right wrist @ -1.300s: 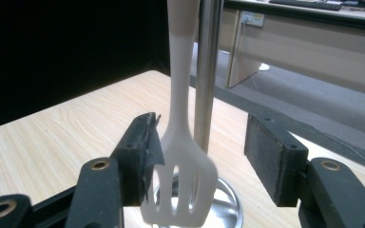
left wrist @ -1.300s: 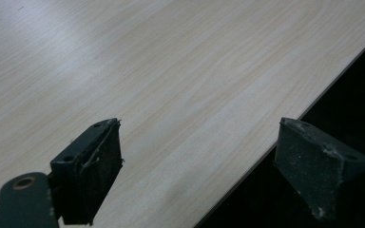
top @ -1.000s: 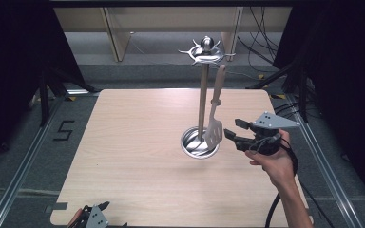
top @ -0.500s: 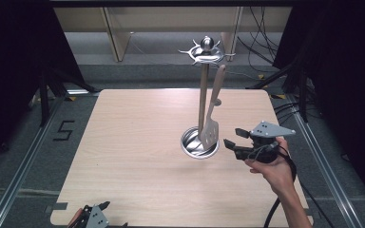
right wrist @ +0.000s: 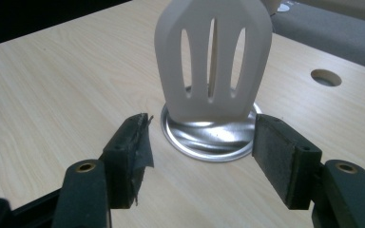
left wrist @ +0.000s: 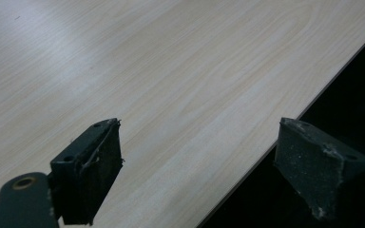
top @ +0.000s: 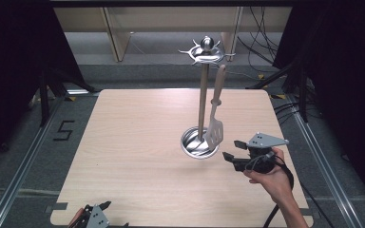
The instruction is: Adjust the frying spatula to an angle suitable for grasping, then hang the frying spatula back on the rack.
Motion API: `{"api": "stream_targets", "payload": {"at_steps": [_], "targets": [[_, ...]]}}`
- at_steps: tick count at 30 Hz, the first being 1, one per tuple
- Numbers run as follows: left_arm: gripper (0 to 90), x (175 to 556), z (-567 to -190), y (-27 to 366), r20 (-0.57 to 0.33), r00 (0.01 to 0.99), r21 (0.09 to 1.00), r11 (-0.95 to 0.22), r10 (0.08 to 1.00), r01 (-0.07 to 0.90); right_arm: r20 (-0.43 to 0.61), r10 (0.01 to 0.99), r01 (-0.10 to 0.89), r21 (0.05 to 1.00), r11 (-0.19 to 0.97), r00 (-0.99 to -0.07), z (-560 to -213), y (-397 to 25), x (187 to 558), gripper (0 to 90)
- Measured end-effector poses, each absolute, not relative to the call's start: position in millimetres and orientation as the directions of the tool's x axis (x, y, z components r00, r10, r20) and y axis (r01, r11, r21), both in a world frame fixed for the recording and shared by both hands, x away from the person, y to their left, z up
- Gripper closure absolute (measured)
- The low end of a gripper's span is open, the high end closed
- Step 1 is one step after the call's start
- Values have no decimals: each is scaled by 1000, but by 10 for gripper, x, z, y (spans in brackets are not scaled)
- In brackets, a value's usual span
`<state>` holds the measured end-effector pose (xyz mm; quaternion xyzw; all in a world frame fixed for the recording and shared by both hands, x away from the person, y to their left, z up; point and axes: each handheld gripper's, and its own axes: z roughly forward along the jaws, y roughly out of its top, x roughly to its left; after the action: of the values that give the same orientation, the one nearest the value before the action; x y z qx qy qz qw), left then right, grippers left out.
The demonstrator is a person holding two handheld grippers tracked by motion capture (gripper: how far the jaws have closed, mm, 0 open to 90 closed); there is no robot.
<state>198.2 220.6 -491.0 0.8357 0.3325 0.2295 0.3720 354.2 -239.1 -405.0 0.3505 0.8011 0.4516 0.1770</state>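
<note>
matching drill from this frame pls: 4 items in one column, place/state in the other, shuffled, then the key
Things:
1. slotted spatula
2. right gripper
3. left gripper
4. stand base

Places or states:
A. round shiny metal dish resting on the table
B. open, at the near table edge, low at the left of the high view
C. hanging from a hook at the top of the stand
D. open, held in a hand just right of the stand base, jaws pointing at it

Pairs: 1-C, 2-D, 3-B, 4-A
</note>
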Motion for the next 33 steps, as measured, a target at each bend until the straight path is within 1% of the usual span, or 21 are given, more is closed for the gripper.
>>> {"api": "stream_targets", "payload": {"at_steps": [3, 6, 9, 12, 13, 16, 17, 18, 19, 20, 22, 23, 24, 25, 26, 27, 28, 29, 31, 32, 33], "targets": [[151, 1991, -4918, 2219, 161, 674, 758, -527, 721, 383, 13, 721, 387, 850, 356, -692, -4087, -2416, 3536, 385], [151, 1987, -4904, 2223, 151, 675, 765, -518, 722, 383, 24, 713, 399, 842, 364, -701, -4114, -2425, 3527, 383], [151, 1991, -4920, 2224, 161, 672, 759, -526, 722, 384, 39, 721, 419, 835, 356, -691, -4148, -2412, 3499, 380], [151, 1992, -4898, 2236, 159, 680, 753, -533, 716, 386, 23, 710, 411, 828, 381, -704, -4174, -2424, 3507, 378], [151, 1978, -4914, 2211, 137, 666, 779, -495, 733, 385, 26, 710, 409, 832, 375, -703, -4185, -2419, 3503, 378], [151, 1981, -4902, 2220, 170, 678, 755, -537, 715, 377, 38, 712, 427, 822, 377, -701, -4212, -2406, 3476, 376], [151, 1977, -4892, 2226, 158, 688, 750, -540, 708, 383, 22, 705, 412, 824, 389, -709, -4222, -2414, 3486, 375], [151, 1978, -4894, 2227, 159, 688, 750, -540, 708, 382, 34, 706, 426, 818, 388, -707, -4226, -2416, 3479, 375], [151, 1977, -4913, 2219, 163, 677, 762, -528, 718, 376, 21, 708, 416, 821, 391, -706, -4241, -2418, 3479, 374], [151, 1970, -4927, 2215, 147, 670, 773, -507, 727, 381, 36, 713, 430, 818, 382, -701, -4245, -2410, 3464, 373], [151, 1981, -4917, 2250, 171, 678, 756, -537, 715, 374, 34, 706, 430, 813, 392, -708, -4250, -2425, 3469, 371], [151, 1971, -4925, 2230, 145, 664, 775, -501, 734, 384, 34, 713, 430, 817, 384, -700, -4258, -2423, 3462, 369], [151, 1970, -4912, 2237, 138, 673, 770, -506, 727, 389, 36, 714, 432, 816, 383, -699, -4261, -2420, 3452, 367], [151, 1969, -4912, 2236, 140, 673, 770, -507, 726, 387, 24, 709, 421, 819, 390, -704, -4263, -2431, 3460, 364], [151, 1971, -4925, 2228, 145, 666, 777, -501, 732, 382, 54, 716, 450, 810, 377, -696, -4264, -2419, 3433, 361], [151, 1976, -4924, 2239, 158, 670, 767, -518, 725, 379, 31, 705, 428, 814, 393, -708, -4268, -2435, 3451, 359], [151, 1984, -4908, 2258, 169, 682, 747, -544, 711, 383, 37, 709, 434, 813, 388, -705, -4271, -2431, 3437, 358], [151, 1977, -4923, 2246, 157, 673, 761, -523, 723, 384, 45, 707, 442, 808, 390, -706, -4274, -2433, 3430, 357], [151, 1979, -4919, 2247, 159, 677, 757, -529, 718, 383, 33, 700, 428, 811, 398, -713, -4299, -2442, 3437, 356], [151, 1984, -4911, 2253, 169, 682, 748, -543, 711, 381, 59, 708, 459, 798, 389, -703, -4305, -2433, 3410, 354], [151, 1981, -4920, 2245, 174, 673, 755, -536, 719, 377, 40, 706, 440, 807, 395, -707, -4325, -2438, 3417, 354]]}}
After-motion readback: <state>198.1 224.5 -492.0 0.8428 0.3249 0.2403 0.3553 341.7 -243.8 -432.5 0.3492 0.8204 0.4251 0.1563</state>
